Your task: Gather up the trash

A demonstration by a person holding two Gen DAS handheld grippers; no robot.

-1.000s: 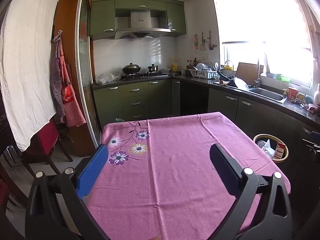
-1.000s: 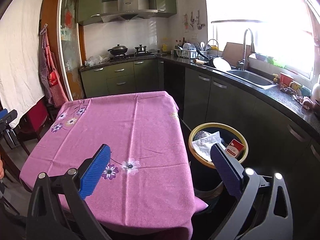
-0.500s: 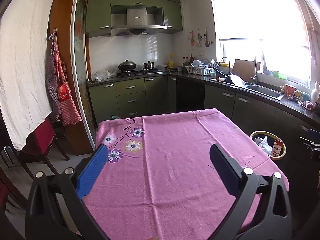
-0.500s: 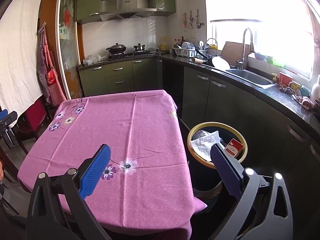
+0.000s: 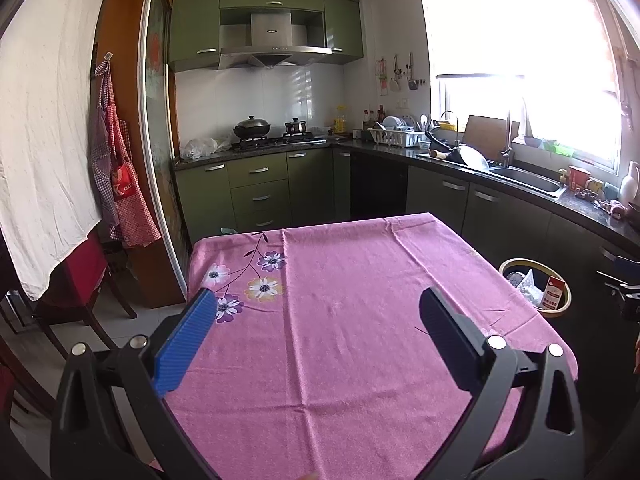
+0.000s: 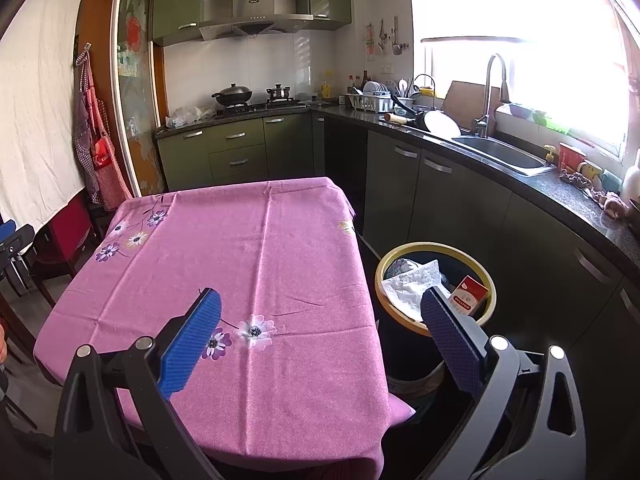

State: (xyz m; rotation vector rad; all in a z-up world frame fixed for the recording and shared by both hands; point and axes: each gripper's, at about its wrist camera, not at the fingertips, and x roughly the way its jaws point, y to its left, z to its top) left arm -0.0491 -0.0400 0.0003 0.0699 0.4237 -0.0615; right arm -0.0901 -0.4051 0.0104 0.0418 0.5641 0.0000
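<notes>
A round trash bin with a yellow rim [image 6: 437, 248] stands on the floor at the table's right side. It holds crumpled white paper [image 6: 408, 284] and a red and white carton [image 6: 468, 296]. The bin also shows in the left wrist view [image 5: 534, 264]. My left gripper [image 5: 316, 316] is open and empty above the near part of the pink tablecloth [image 5: 340, 320]. My right gripper [image 6: 320, 316] is open and empty above the table's near right corner, its right finger in front of the bin. The cloth [image 6: 240, 260] bears nothing.
Dark green cabinets [image 6: 460, 208] and a black counter with a sink [image 6: 500, 152] run along the right, close behind the bin. A stove with a wok [image 5: 252, 128] is at the back. A red chair [image 5: 80, 276] and aprons [image 5: 120, 192] are at the left.
Both grippers have drawn back and risen slightly, so the table looks farther away. Both stay open and empty.
</notes>
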